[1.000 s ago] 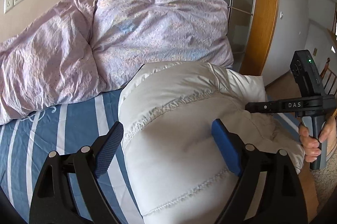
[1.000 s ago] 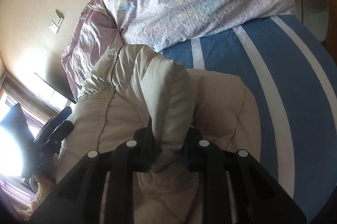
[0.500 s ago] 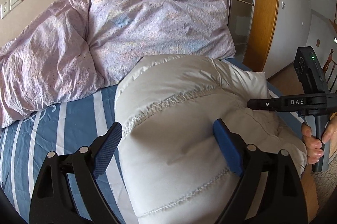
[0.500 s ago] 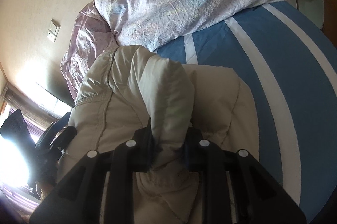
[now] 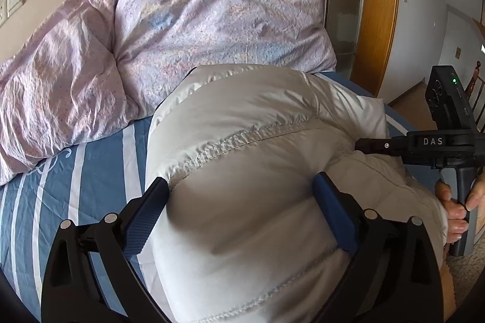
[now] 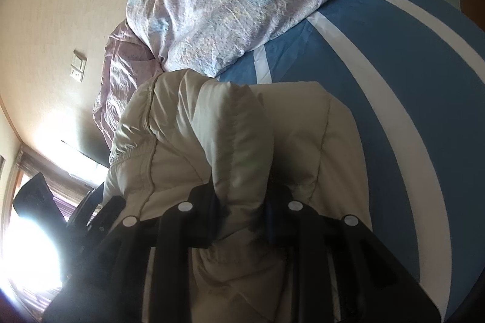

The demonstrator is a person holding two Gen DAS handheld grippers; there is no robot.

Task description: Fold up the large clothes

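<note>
Left gripper (image 5: 239,213) jaws have just been opened wider and are spread across the bulging coat (image 5: 257,171), which sits between them; pads at its sides, no squeeze seen. Right gripper (image 6: 242,210) is kept clamped on a thick fold of the coat (image 6: 236,126). Both have been lowered since a second ago, so the folded half is judged as being laid down on the bed (image 5: 100,171). Counted: one coat, two grippers, two pillows (image 5: 212,44), one hand (image 5: 454,207).
</note>
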